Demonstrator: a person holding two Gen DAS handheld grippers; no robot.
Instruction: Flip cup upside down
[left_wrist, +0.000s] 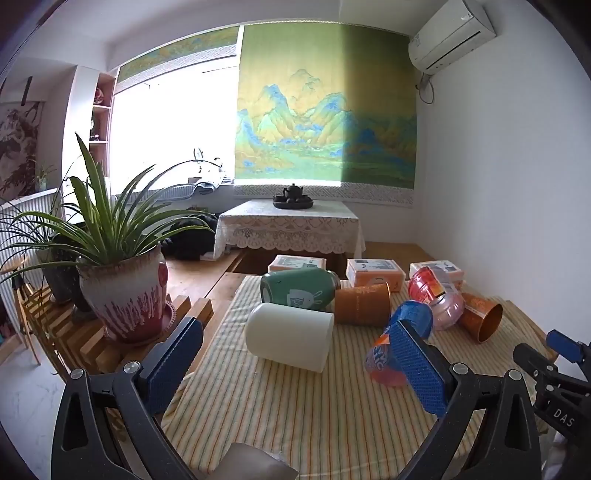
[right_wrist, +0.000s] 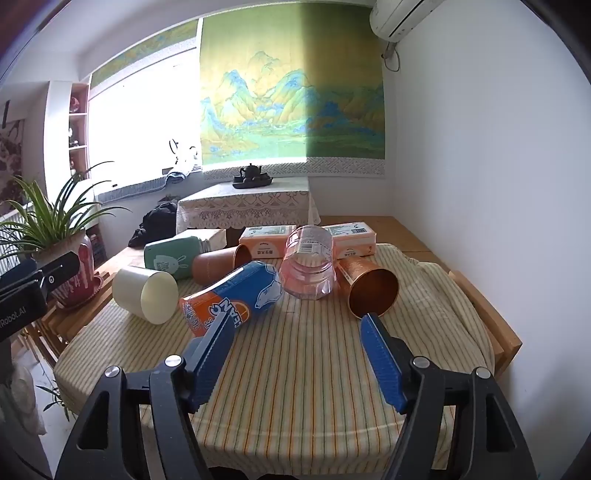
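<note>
Several cups lie on their sides on a striped cloth (left_wrist: 295, 413) (right_wrist: 295, 369): a cream cup (left_wrist: 290, 338) (right_wrist: 146, 293), a green cup (left_wrist: 295, 288) (right_wrist: 170, 258), a brown cup (left_wrist: 364, 302) (right_wrist: 218, 264), a blue-orange printed cup (left_wrist: 400, 341) (right_wrist: 232, 295), a clear pink cup (left_wrist: 439, 299) (right_wrist: 308, 264) and a copper cup (left_wrist: 482, 319) (right_wrist: 369, 290). My left gripper (left_wrist: 295, 365) is open and empty in front of the cream cup. My right gripper (right_wrist: 295, 339) is open and empty, near the copper and printed cups; it shows at the left wrist view's right edge (left_wrist: 554, 369).
A potted plant (left_wrist: 122, 284) (right_wrist: 66, 258) stands on a slatted wooden bench left of the table. Orange tissue packs (left_wrist: 373, 273) (right_wrist: 266, 240) lie behind the cups. A lace-covered low table with a teapot (left_wrist: 291, 194) stands further back. A white wall is on the right.
</note>
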